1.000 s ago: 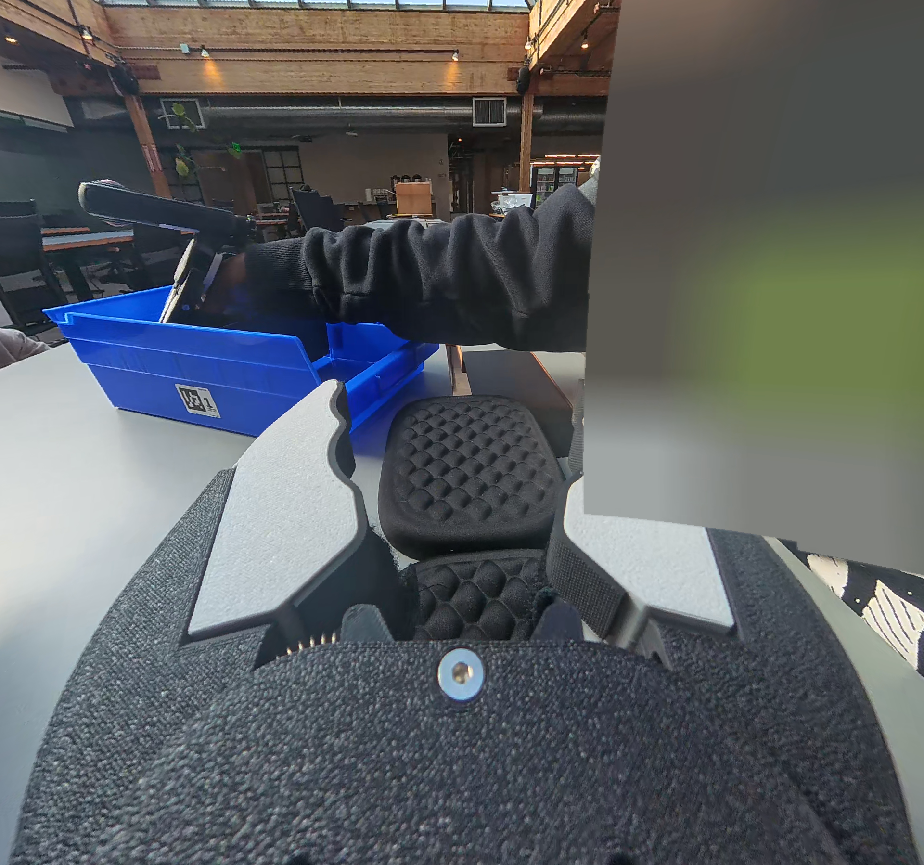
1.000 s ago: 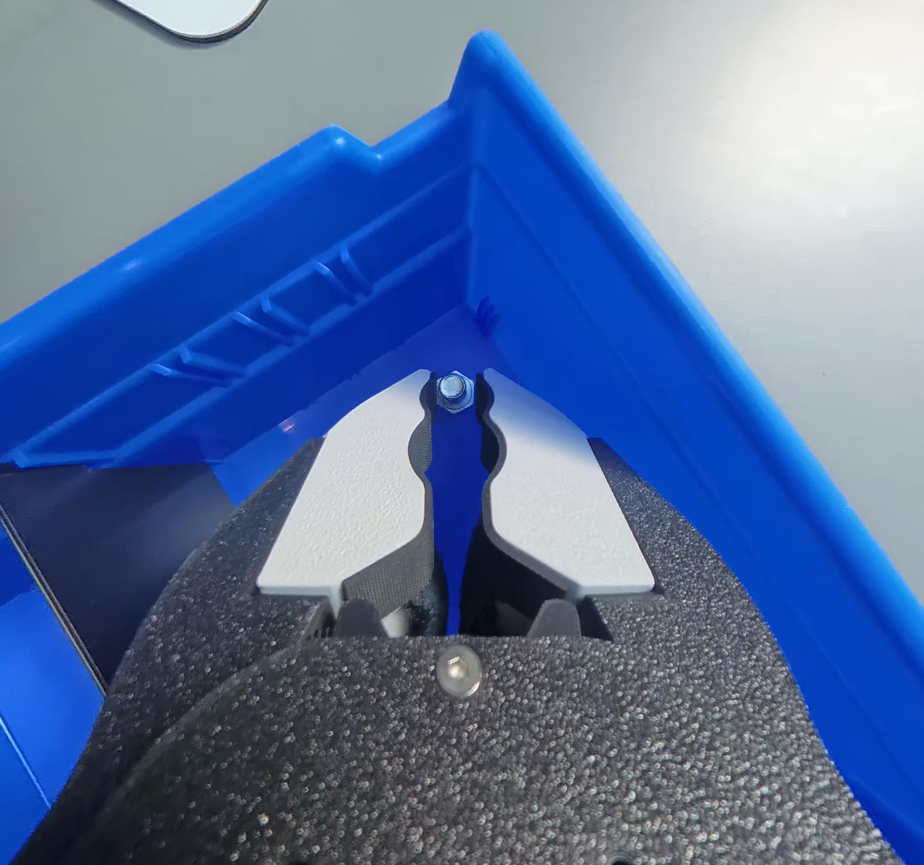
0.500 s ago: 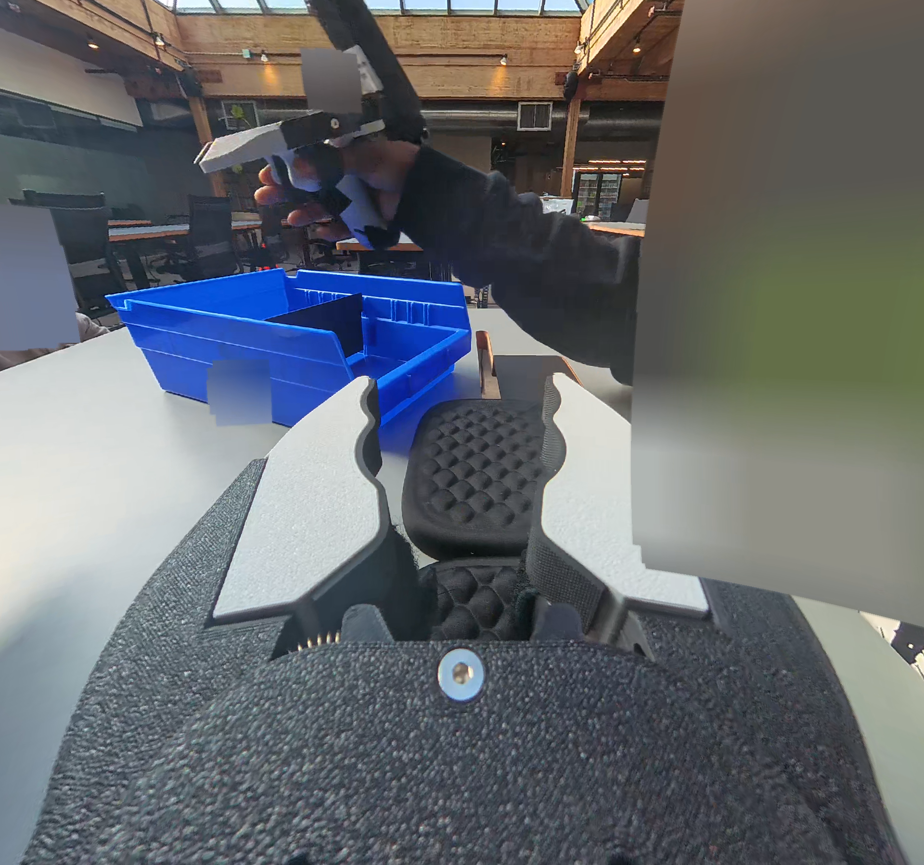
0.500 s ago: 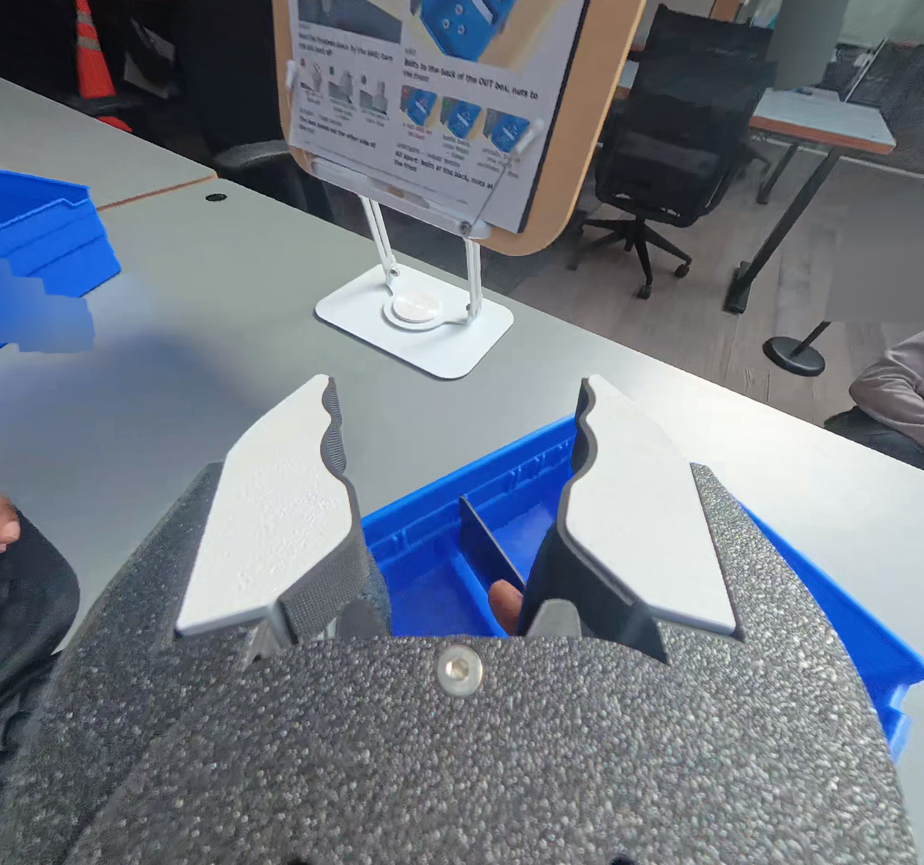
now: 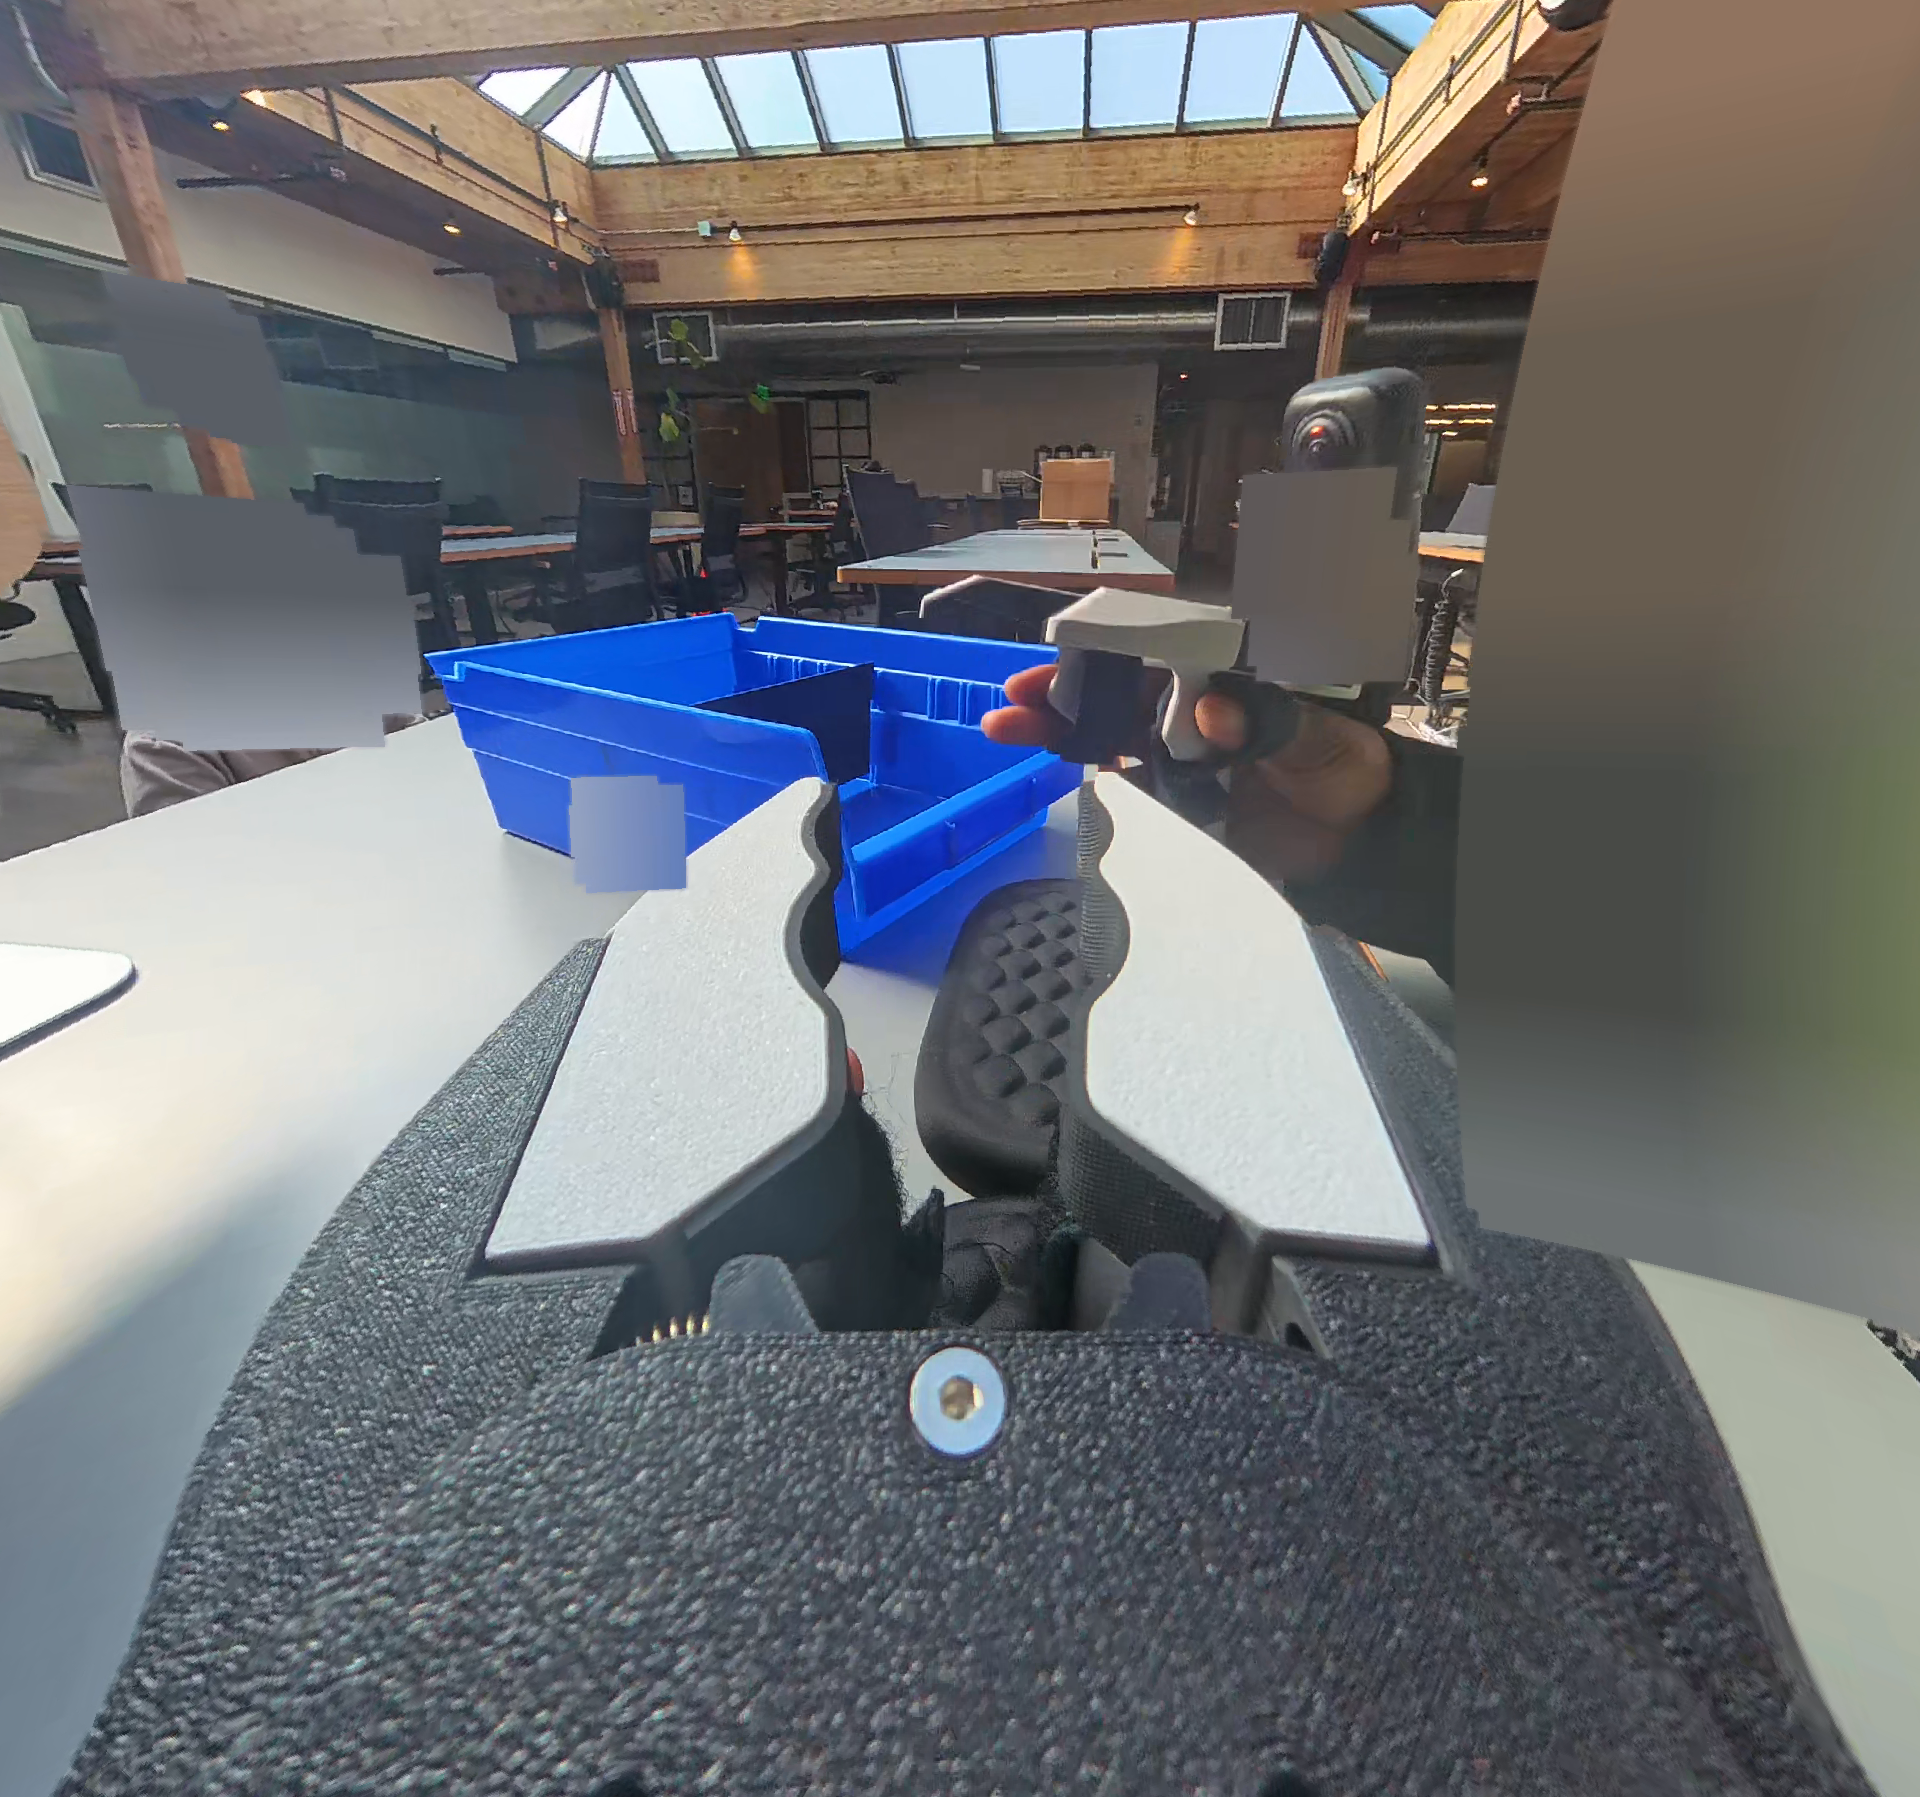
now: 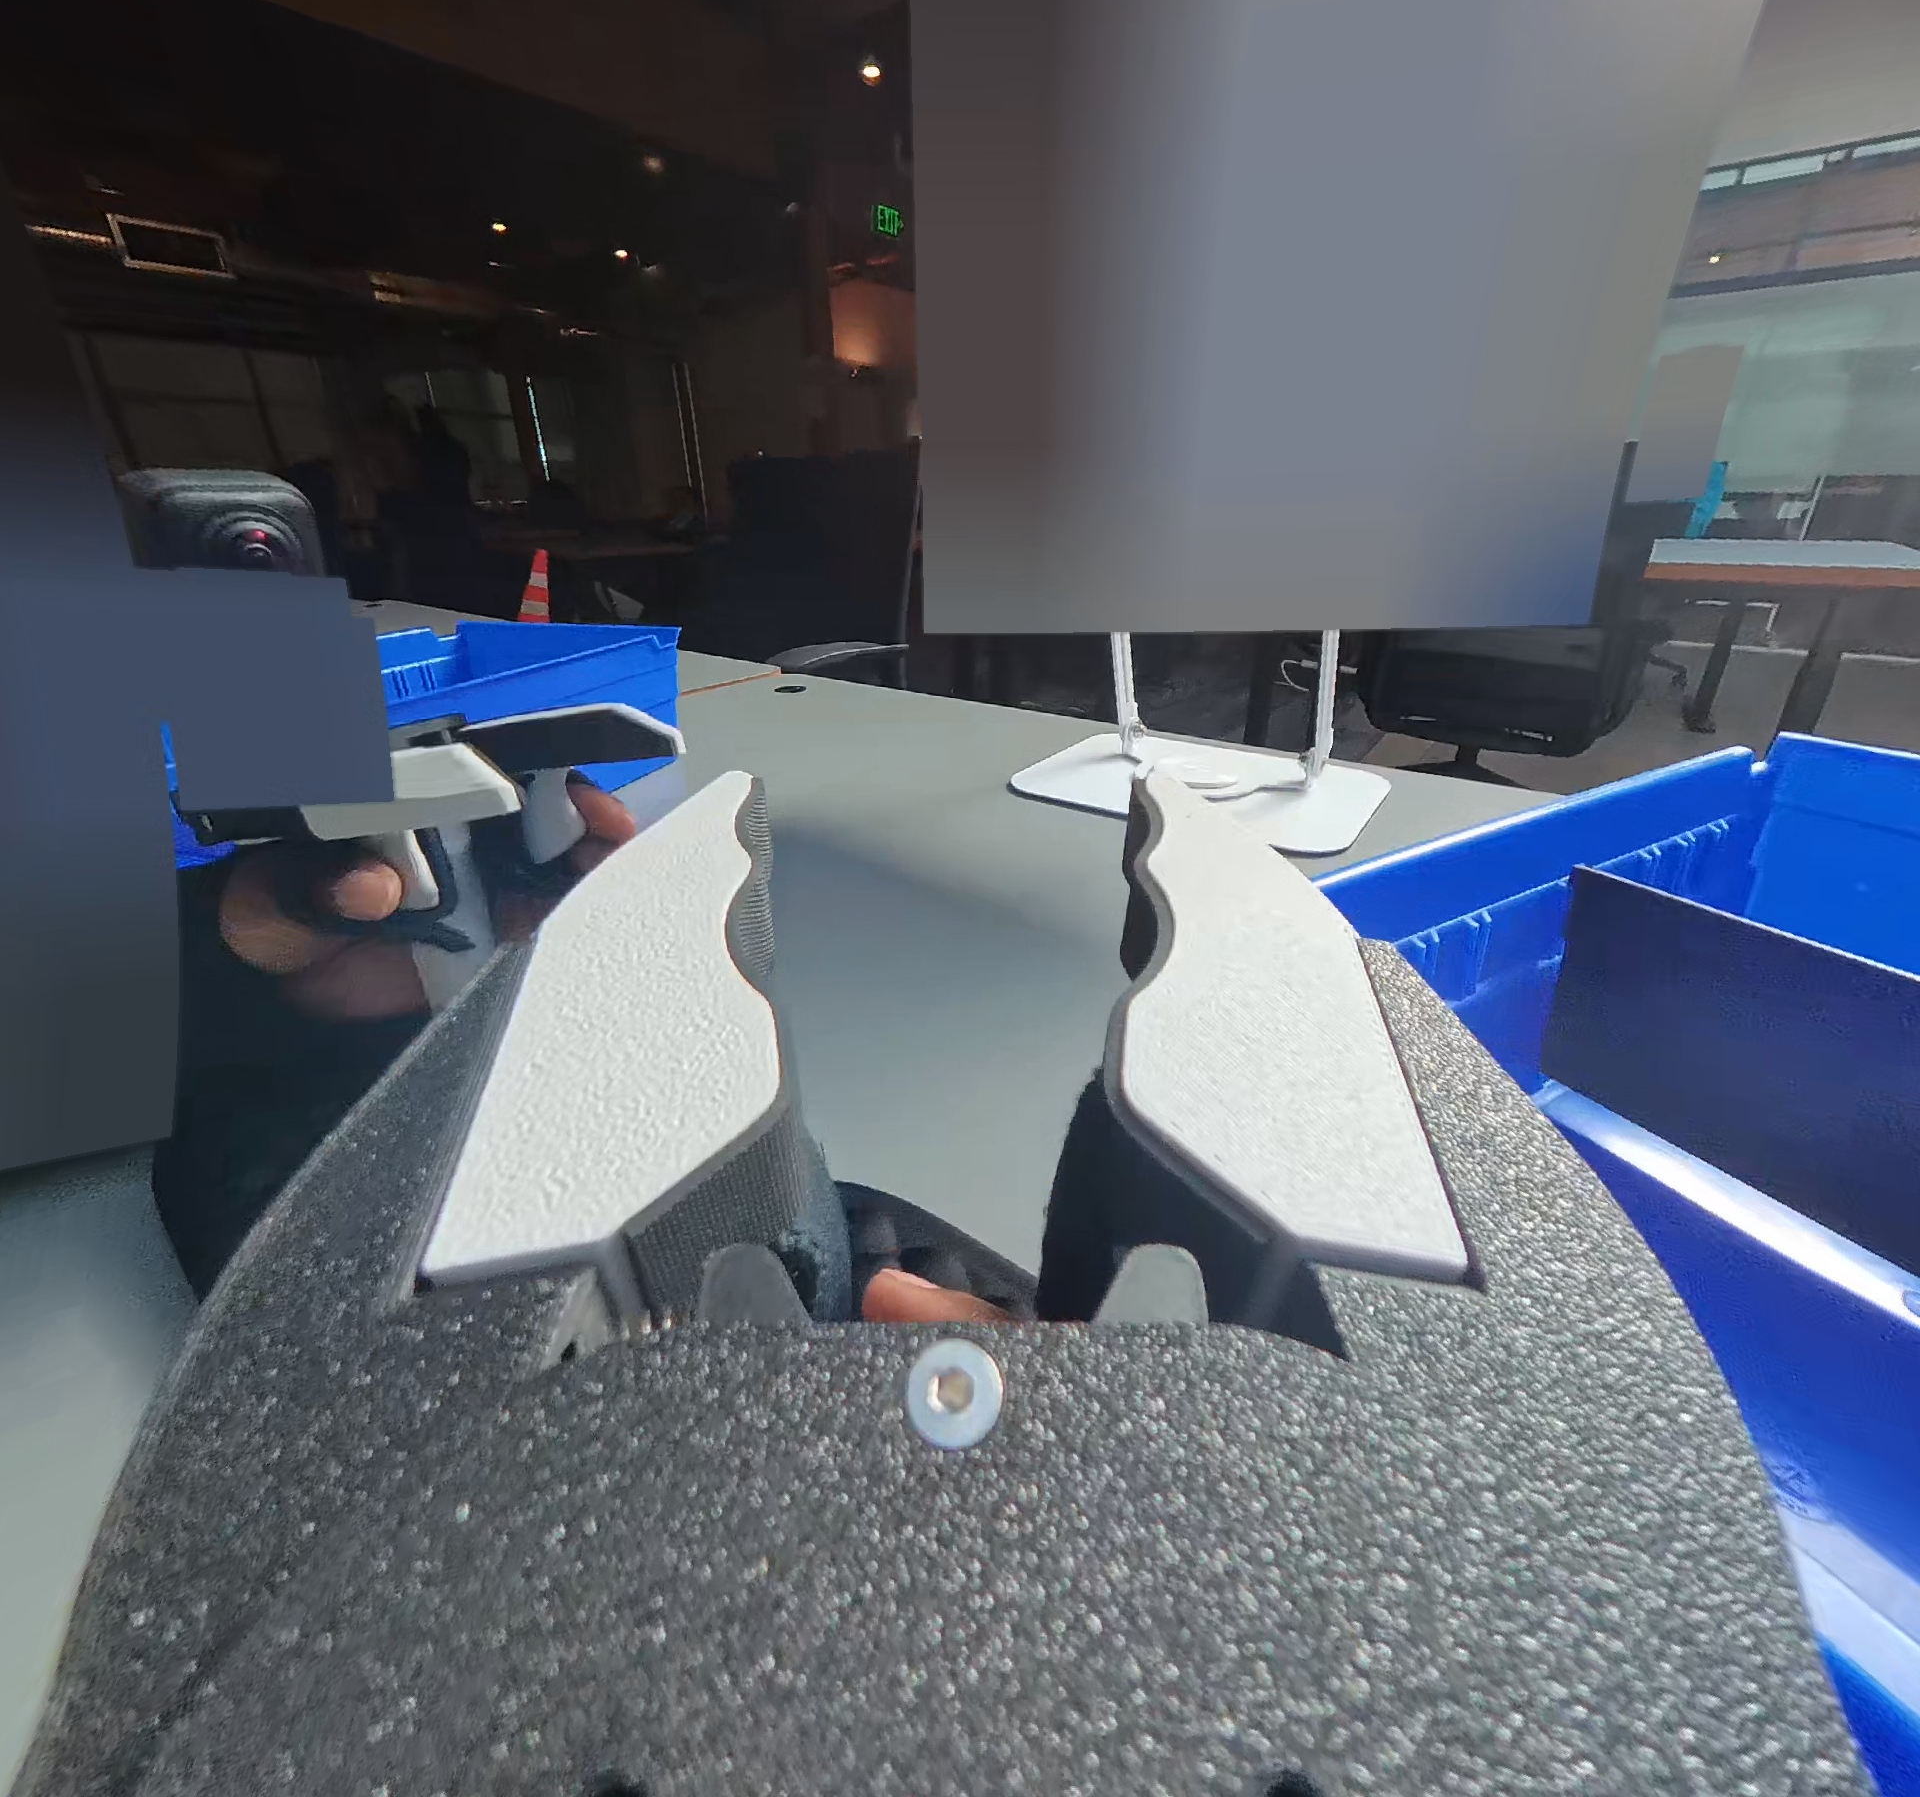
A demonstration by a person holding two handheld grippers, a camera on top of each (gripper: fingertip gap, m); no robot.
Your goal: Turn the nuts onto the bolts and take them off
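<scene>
Both tongs are empty and held above the tabletop point(image 5: 260, 978). The left tongs point(image 5: 956, 843) stand partly open, with a moderate gap between the tips; a black dimpled pad point(image 5: 1013, 1009) lies on the tabletop below that gap. The right tongs point(image 6: 940, 812) stand wide open, with bare grey tabletop between the tips. No nut or bolt can be made out in either view, so the hardware is judged to lie inside the blue bin point(image 5: 748, 739), below its walls. In the left wrist view this bin sits just beyond the tips, ahead and slightly left, with a black divider point(image 5: 800, 708) across its interior. In the right wrist view the same bin lies close on the right, its near wall beside the right finger. The right tongs are judged nearer. A white stand base point(image 6: 1205, 791) sits farther along the tabletop, and a second blue bin point(image 6: 540, 677) lies far left.
</scene>
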